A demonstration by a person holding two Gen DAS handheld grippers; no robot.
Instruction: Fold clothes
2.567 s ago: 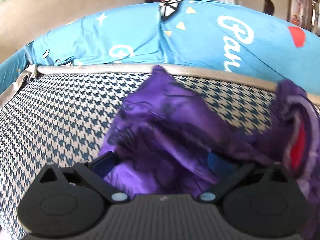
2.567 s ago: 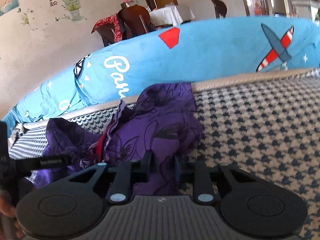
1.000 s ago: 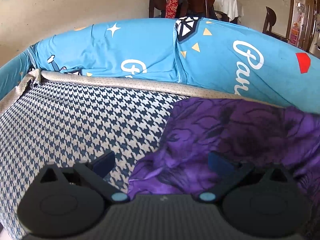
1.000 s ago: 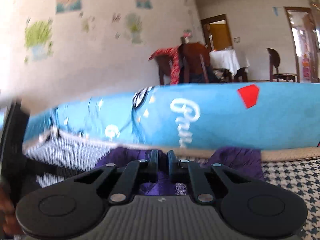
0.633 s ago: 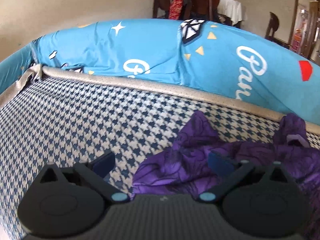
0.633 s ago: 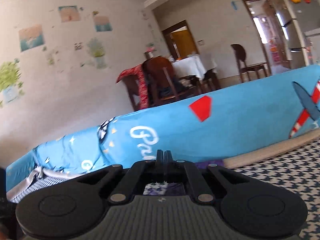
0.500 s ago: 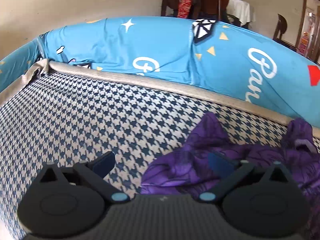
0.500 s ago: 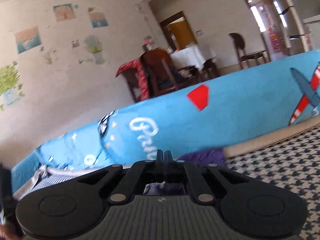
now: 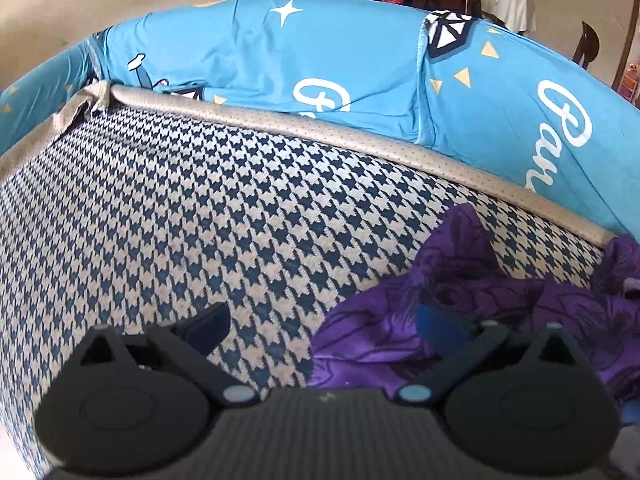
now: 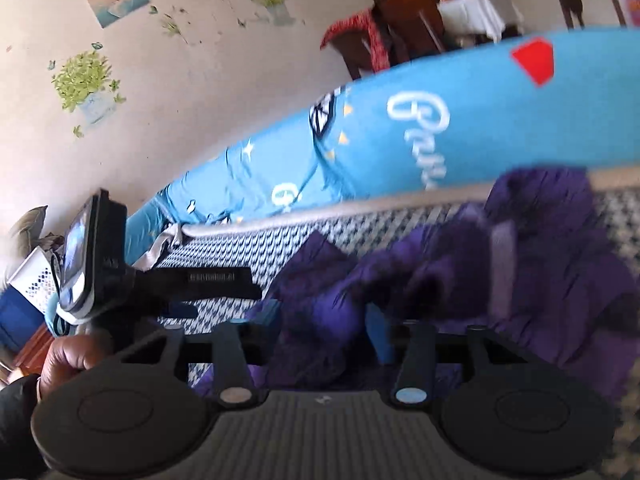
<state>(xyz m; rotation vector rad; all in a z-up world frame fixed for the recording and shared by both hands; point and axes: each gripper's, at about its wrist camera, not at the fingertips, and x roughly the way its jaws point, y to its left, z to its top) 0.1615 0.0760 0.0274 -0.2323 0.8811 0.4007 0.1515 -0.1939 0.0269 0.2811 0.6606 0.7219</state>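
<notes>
A crumpled purple floral garment (image 9: 500, 304) lies on the houndstooth cushion (image 9: 180, 220), close to its beige back edge. My left gripper (image 9: 322, 324) is open just above the cushion. Its right finger (image 9: 436, 324) sits over the garment's near-left edge and its left finger over bare cushion. In the right wrist view the garment (image 10: 540, 264) is blurred and bunched. My right gripper (image 10: 322, 320) hovers over it with its jaws opening and a fold of cloth loose between them. The left gripper (image 10: 228, 294) shows at left, held by a hand (image 10: 72, 356).
A blue printed cover (image 9: 360, 64) rises as a backrest behind the beige piping (image 9: 360, 136). The cushion stretches bare to the left of the garment. Chairs and a cloth-covered table (image 10: 472, 12) stand farther back by a wall with pictures.
The garment, spread and raised a second ago, has dropped into a low heap. The right gripper's jaws went from shut to apart and its view swung down onto the cloth. The left gripper drifted left.
</notes>
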